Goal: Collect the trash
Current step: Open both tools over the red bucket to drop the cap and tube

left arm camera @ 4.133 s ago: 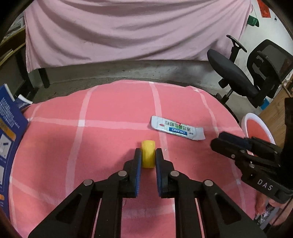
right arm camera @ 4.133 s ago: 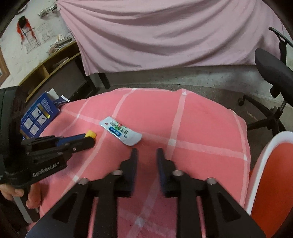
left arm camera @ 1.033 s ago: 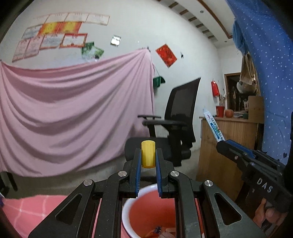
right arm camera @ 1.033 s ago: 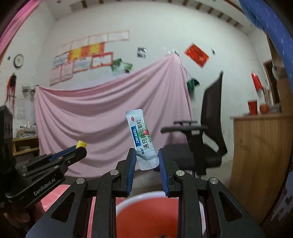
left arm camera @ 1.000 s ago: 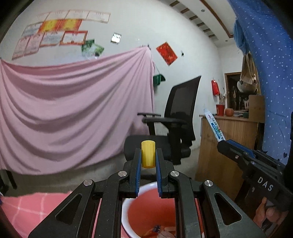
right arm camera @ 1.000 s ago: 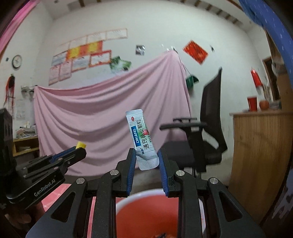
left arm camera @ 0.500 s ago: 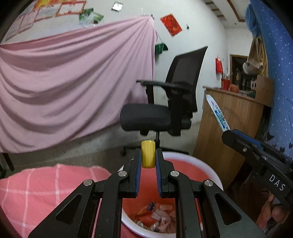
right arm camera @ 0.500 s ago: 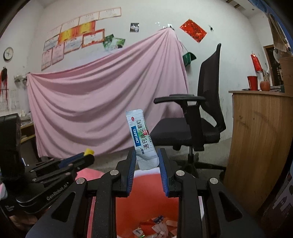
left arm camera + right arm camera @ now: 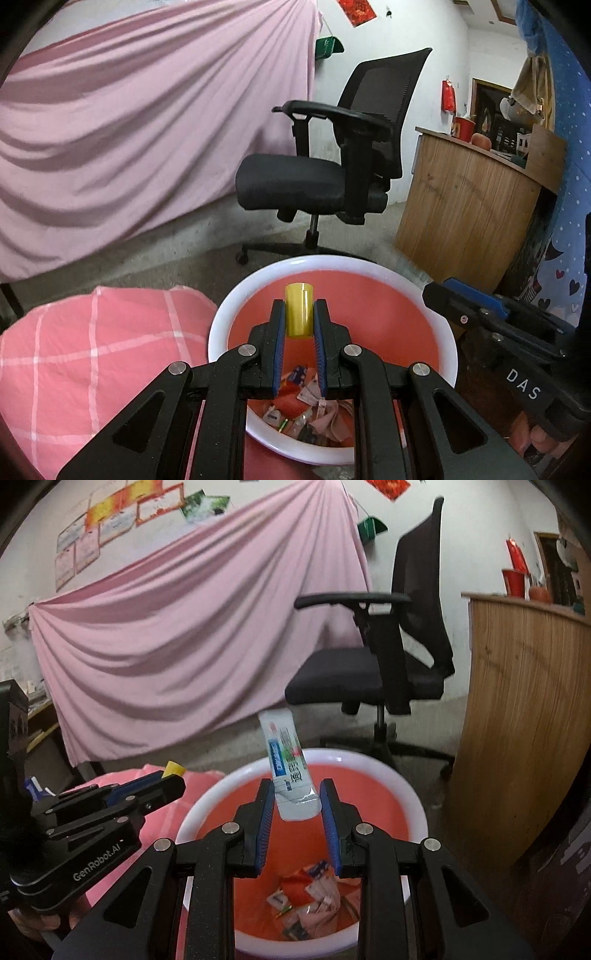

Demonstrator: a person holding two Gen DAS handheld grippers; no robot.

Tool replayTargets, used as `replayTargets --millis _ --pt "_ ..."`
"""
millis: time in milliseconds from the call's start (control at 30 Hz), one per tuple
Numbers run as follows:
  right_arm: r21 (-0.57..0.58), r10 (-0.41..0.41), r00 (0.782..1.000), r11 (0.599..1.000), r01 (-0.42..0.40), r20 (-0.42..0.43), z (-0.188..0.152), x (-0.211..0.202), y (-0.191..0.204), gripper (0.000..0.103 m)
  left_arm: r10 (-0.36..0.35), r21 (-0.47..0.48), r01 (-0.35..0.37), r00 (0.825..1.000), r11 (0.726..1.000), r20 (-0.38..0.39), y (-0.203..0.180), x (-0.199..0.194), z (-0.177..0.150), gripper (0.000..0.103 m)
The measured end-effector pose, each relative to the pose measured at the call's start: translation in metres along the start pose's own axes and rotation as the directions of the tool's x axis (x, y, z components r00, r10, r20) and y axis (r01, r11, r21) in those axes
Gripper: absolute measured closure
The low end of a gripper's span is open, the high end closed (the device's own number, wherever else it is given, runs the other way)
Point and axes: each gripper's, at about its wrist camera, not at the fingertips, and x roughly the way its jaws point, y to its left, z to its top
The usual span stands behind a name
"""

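My left gripper (image 9: 299, 319) is shut on a small yellow cylinder (image 9: 299, 314) and holds it above the red bin with a white rim (image 9: 236, 306). My right gripper (image 9: 297, 799) is over the same bin (image 9: 369, 764); its jaws stand apart and the white toothpaste sachet (image 9: 290, 768) hangs loose between them, touching neither pad. Several wrappers lie at the bin's bottom (image 9: 314, 897). The left gripper with the yellow cylinder also shows in the right wrist view (image 9: 170, 775), and the right gripper shows in the left wrist view (image 9: 443, 291).
A pink checked cloth covers the table (image 9: 92, 362) left of the bin. A black office chair (image 9: 332, 177) stands behind the bin. A wooden counter (image 9: 461, 214) is at the right. A pink sheet (image 9: 129, 129) hangs at the back.
Both grippers have tilted down over the bin. The right jaws have opened and the sachet has come free between them. The left still grips the yellow cylinder.
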Motion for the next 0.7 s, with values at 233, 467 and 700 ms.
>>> replayTargets --millis 233,467,700 --pt "0.007 -0.005 0.999 1.0 0.005 -0.045 -0.003 0.006 0.0 0.079 -0.001 -0.034 -0.001 0.999 0.999 -0.049 0.009 0.005 -0.002 0.091" --pt "0.028 -0.007 0.998 1.0 0.009 -0.061 -0.003 0.007 -0.001 0.066 -0.003 -0.064 -0.001 0.998 0.998 -0.07 0.019 0.002 -0.003 0.082" --pt "0.043 -0.005 0.999 0.999 0.007 -0.039 0.001 0.003 0.0 0.053 0.029 -0.093 -0.032 0.999 0.995 -0.035 0.034 -0.014 -0.004 0.065"
